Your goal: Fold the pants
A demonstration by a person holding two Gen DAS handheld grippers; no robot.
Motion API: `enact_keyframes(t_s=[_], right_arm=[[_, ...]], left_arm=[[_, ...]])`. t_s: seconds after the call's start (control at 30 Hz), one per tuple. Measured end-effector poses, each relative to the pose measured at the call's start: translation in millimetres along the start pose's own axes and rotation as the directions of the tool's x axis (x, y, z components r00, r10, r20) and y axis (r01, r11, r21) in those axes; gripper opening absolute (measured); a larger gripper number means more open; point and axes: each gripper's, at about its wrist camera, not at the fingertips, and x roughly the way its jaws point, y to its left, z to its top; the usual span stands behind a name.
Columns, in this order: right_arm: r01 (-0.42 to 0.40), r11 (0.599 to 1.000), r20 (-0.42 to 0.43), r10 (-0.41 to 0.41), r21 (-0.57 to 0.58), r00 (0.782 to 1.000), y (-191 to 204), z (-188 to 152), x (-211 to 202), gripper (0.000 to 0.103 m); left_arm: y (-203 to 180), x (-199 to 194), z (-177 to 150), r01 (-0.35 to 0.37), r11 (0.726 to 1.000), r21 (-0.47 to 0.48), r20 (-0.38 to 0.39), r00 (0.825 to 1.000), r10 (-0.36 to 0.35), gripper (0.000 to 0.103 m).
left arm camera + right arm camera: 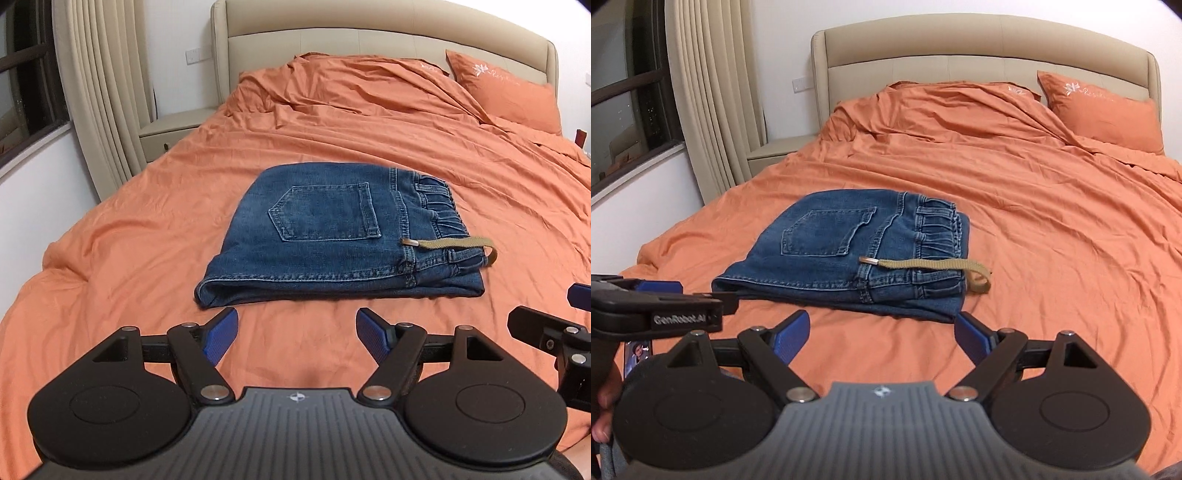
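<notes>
The blue jeans (332, 236) lie folded into a compact stack on the orange bed sheet (147, 229), back pocket up, waistband to the right. A tan drawstring (454, 244) lies across the waistband. In the right wrist view the jeans (849, 251) sit left of centre with the drawstring (934, 265) trailing right. My left gripper (297, 334) is open and empty, just short of the jeans' near edge. My right gripper (881, 334) is open and empty, near the jeans' front right corner. Each gripper shows at the edge of the other's view, the right one (554, 332) and the left one (657, 306).
An orange pillow (506, 92) and a rumpled duvet (351, 85) lie at the head of the bed by the beige headboard (369, 33). A beige nightstand (173, 129), curtains (103, 92) and a window (26, 74) stand to the left.
</notes>
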Motion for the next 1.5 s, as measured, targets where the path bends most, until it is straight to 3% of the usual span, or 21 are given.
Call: enact_keyframes(t_s=[1.5], right_arm=[[-0.007,1.0,0.021,0.008,-0.026,1.0,8.9,3.3,-10.4,0.082]], left_arm=[[-3.6,-5.9,1.1,-0.015,1.0,0.024,0.004,1.0,0.015,0.085]])
